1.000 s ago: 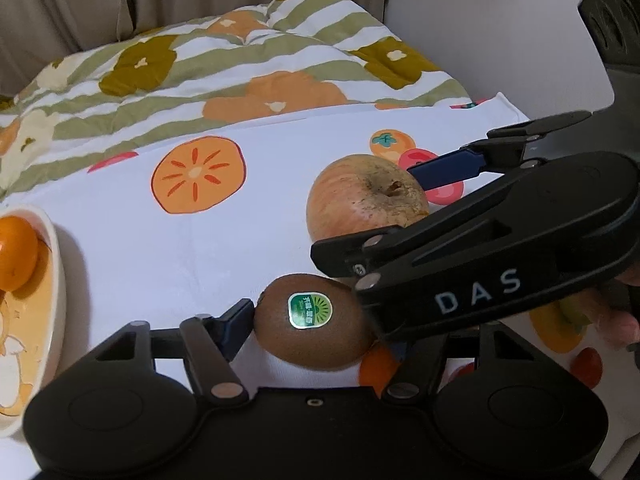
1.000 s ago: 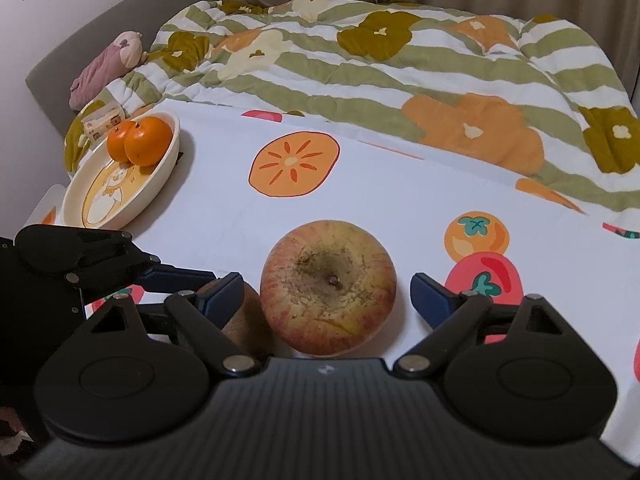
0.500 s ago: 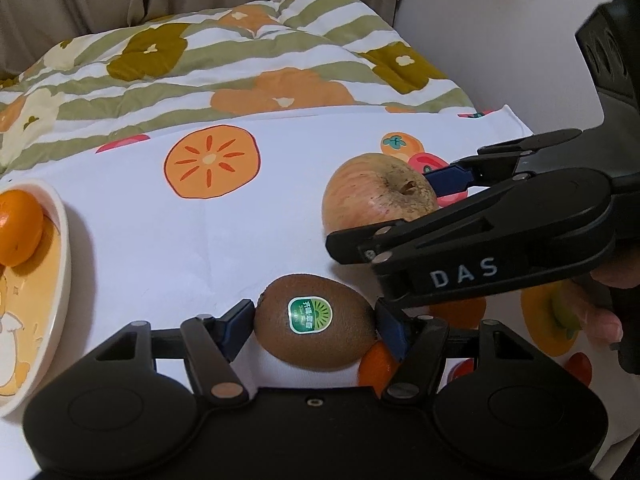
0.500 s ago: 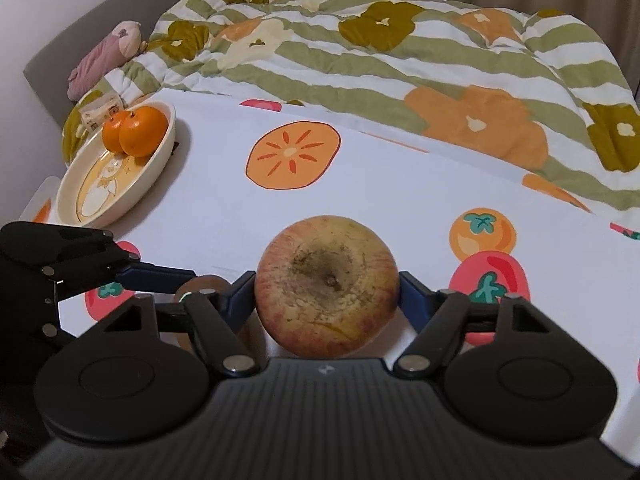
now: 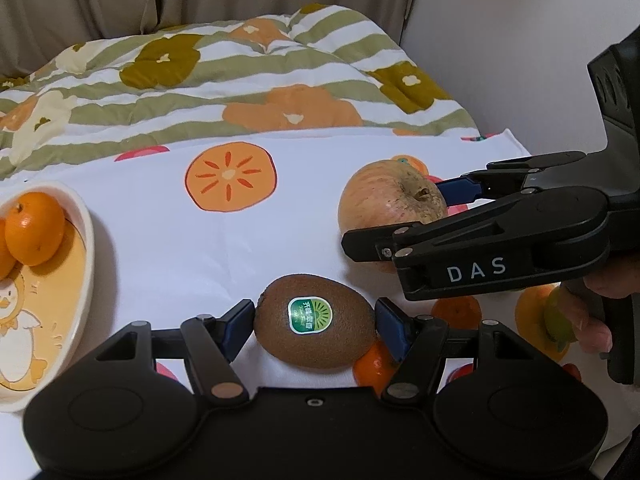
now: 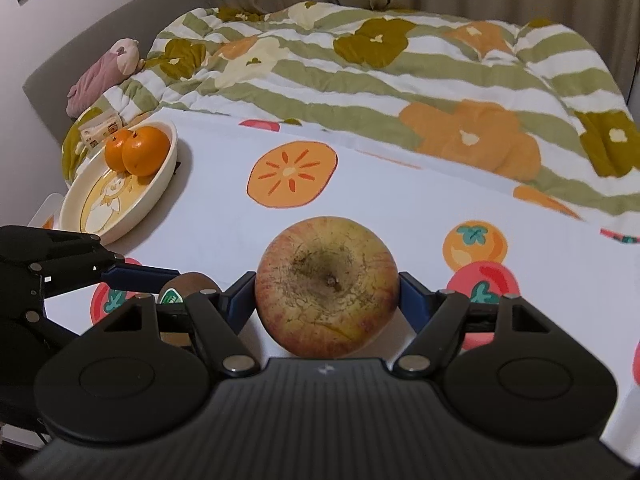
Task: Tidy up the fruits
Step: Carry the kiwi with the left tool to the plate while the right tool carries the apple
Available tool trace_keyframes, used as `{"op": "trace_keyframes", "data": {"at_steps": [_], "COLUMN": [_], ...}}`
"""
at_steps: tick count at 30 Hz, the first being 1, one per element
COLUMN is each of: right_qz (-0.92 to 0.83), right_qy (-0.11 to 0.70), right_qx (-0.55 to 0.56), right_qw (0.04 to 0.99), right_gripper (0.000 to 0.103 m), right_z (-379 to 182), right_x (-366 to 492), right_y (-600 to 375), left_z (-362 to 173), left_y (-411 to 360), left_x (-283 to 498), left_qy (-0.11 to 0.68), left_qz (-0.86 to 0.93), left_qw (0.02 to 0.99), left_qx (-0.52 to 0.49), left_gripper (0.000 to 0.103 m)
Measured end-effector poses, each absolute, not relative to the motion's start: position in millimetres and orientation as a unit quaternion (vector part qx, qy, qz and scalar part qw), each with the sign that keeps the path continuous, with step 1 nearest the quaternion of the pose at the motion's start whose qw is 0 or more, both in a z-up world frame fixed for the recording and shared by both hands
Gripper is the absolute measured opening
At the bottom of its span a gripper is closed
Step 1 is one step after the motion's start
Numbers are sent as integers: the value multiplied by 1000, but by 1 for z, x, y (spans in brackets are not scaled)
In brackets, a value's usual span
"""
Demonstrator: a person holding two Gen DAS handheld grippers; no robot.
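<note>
Bedding first: green-striped floral quilt [image 6: 400, 80] behind white fruit-print cloth [image 6: 224, 216]. Cream oval ceramic dish [image 6: 160, 184] at cloth's left holds 2 round oranges [image 6: 146, 156]. Right black gripper [image 6: 326, 292] has blue pads pressed on both sides of the red-yellow apple [image 6: 326, 286], stem end facing the camera. Left black gripper [image 5: 316, 326] clamps the brown fuzzy kiwi with green sticker [image 5: 316, 322], pads touching each end. Kiwi just beside apple, both well apart from dish.
</note>
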State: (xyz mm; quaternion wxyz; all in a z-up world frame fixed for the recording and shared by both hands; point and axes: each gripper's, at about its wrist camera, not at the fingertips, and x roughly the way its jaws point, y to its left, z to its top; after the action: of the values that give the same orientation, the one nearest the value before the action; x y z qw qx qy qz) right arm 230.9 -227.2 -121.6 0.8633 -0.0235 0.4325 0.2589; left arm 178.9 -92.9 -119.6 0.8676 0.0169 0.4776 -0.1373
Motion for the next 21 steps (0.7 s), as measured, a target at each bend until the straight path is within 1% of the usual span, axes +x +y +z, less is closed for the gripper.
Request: {"op": "trace_keyframes", "data": {"at_steps": [10,21], "right_qz": [259,277], "right_qy": [413,391], "right_qx": [-23,-16], "right_qw": [873,878], "right_gripper": [89,89], "right_z": [-89,-42], "right_x": [228,220], "right_y": [-216,-174], "left_z": [-89,-41], "left_y": [-73,-18], "left_x": [167,145], "left_qy": [448,408], "left_qz": [-113,-62], "left_qw": [887,911], "left_qx": [0,-21], "left_gripper": [70,70]}}
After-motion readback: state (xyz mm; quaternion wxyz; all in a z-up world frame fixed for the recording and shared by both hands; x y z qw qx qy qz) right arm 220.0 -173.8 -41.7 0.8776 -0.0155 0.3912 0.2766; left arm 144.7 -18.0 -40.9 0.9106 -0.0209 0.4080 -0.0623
